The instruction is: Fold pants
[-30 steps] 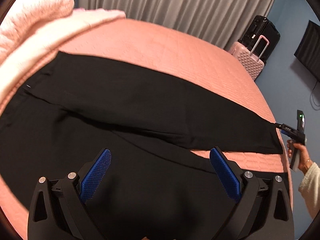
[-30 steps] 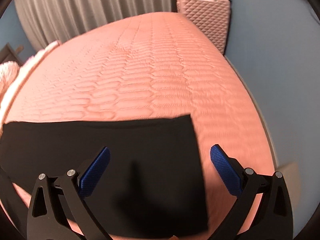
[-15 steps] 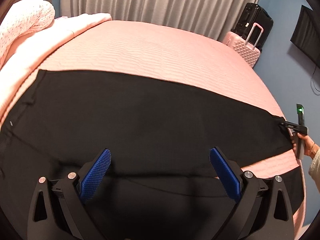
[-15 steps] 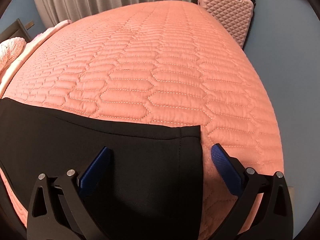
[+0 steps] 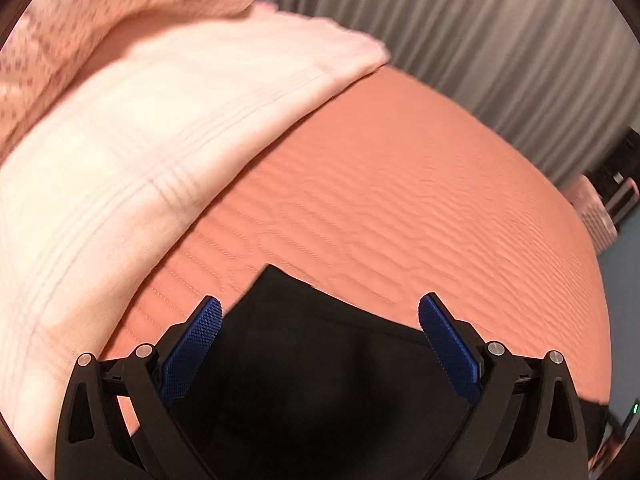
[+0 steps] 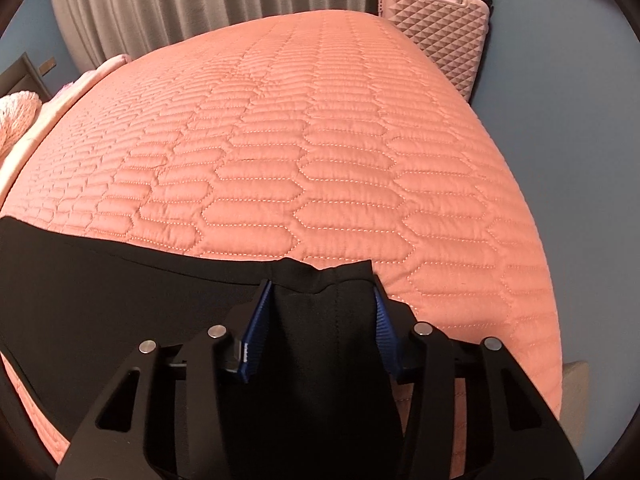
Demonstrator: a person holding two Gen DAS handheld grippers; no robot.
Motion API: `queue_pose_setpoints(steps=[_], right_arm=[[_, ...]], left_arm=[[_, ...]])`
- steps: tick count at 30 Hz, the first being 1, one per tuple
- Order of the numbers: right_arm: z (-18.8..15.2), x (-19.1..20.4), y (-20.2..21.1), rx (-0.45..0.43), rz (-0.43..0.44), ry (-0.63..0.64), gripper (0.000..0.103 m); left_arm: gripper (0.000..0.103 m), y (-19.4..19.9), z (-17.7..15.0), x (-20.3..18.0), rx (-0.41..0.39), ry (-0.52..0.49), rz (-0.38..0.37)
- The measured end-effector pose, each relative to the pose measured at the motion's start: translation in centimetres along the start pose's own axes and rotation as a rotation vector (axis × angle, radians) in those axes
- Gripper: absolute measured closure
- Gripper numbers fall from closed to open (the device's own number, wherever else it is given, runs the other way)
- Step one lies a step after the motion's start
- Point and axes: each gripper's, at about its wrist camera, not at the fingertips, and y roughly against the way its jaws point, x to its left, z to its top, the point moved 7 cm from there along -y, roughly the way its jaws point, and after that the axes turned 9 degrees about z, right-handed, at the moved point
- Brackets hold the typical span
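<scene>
Right wrist view: right gripper (image 6: 320, 280) pinched onto the bunched hem of black pants (image 6: 120, 280), long axis running leftward across the near edge of a salmon quilted bed (image 6: 320, 140). Left wrist view: left gripper (image 5: 320, 316) spread wide, holding nothing, over a corner of the pants (image 5: 304, 344). Pale blanket (image 5: 140, 140) at left; grey curtain (image 6: 180, 0) behind; pink suitcase (image 6: 436, 20) against the blue wall.

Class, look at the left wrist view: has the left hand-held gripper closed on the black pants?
No, the left hand-held gripper stands wide open, its blue pads apart over a corner of the black pants.
</scene>
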Motion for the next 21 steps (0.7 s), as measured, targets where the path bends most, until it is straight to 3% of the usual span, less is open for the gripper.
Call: queue_pose_setpoints(steps=[4,6,8,10,12,13,16,21], right_arm=[[-0.1,0.0,0.0,-0.008,-0.013,-0.011,0.056],[-0.1,0.1,-0.1,-0.008,-0.022,-0.011,0.056],[0.0,0.1,-0.1,-0.011,-0.026,-0.021,0.056],[-0.1,0.2,0.0,-0.018,-0.036,-0.029,0.056],[-0.2,0.4,0.3,-0.028,-0.043,-0.034,0.059],[-0.2,0.6,0.4,-0.032,-0.039,-0.034,0.066],[-0.3,1.4,1.4,-0.05,-0.017,-0.033,0.082],[0.0,2.4,6.7,-0.13,0.039,-0.03,0.086]], left_arm=[[0.012,-4.1,-0.5,0.3,0.061,-0.072,0.108],[0.014,-4.6,-1.2,-0.4,0.04,-0.152,0.152],[0.042,-4.5,-1.6,-1.4,0.004,-0.214,0.152],[0.066,-3.9,-1.4,-1.5,0.0,-0.206,0.125],[0.083,-3.3,-1.3,-1.2,0.021,-0.176,0.074],[0.089,-2.8,-1.5,-1.4,0.022,-0.172,0.05],[0.091,0.0,-1.3,-1.8,-0.037,-0.188,0.029],[0.091,7.2,-1.2,-1.3,-0.123,-0.171,-0.069]])
